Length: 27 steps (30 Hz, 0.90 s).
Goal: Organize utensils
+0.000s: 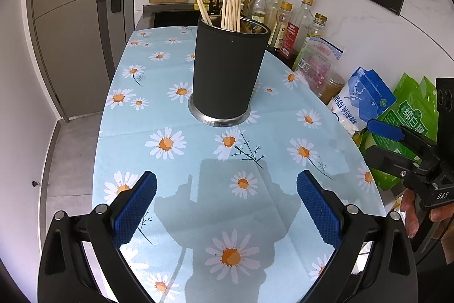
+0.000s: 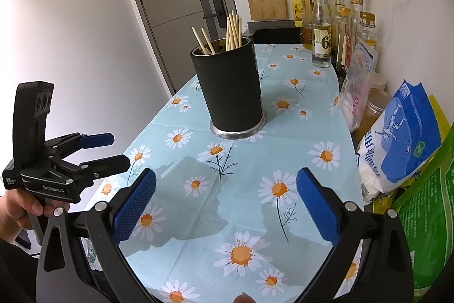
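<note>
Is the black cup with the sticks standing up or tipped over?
Standing up. The black holder sits flat on its silver base on the daisy tablecloth, with chopsticks poking out the top.
</note>
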### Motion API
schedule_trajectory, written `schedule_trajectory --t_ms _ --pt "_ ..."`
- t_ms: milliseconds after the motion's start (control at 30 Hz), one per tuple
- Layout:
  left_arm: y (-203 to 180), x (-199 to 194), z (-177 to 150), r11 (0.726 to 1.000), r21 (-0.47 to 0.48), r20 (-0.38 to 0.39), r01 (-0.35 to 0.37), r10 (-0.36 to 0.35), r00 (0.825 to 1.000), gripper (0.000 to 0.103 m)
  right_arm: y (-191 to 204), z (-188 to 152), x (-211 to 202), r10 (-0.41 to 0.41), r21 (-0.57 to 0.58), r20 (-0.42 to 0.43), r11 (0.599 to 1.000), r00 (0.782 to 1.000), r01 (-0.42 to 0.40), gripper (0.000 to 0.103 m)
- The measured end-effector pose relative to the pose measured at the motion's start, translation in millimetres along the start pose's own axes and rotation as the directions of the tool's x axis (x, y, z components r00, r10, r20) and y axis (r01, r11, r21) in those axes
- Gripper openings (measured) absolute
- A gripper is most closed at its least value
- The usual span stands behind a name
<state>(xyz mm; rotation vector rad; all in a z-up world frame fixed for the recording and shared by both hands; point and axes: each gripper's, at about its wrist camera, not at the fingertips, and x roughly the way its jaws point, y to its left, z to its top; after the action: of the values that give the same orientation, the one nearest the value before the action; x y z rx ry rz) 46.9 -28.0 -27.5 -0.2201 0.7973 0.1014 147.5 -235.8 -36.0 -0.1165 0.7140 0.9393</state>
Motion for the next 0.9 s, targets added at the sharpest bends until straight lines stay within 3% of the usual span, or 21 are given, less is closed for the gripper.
schedule_trajectory --t_ms 900 --pt "0.4 6.8 5.2 1.0 0.009 -0.018 0.008 -0.007 1.0 0.097 -2.4 2.1 6.2 -0.01 0.012 -0.01 1.0 1.0 0.01 0.098"
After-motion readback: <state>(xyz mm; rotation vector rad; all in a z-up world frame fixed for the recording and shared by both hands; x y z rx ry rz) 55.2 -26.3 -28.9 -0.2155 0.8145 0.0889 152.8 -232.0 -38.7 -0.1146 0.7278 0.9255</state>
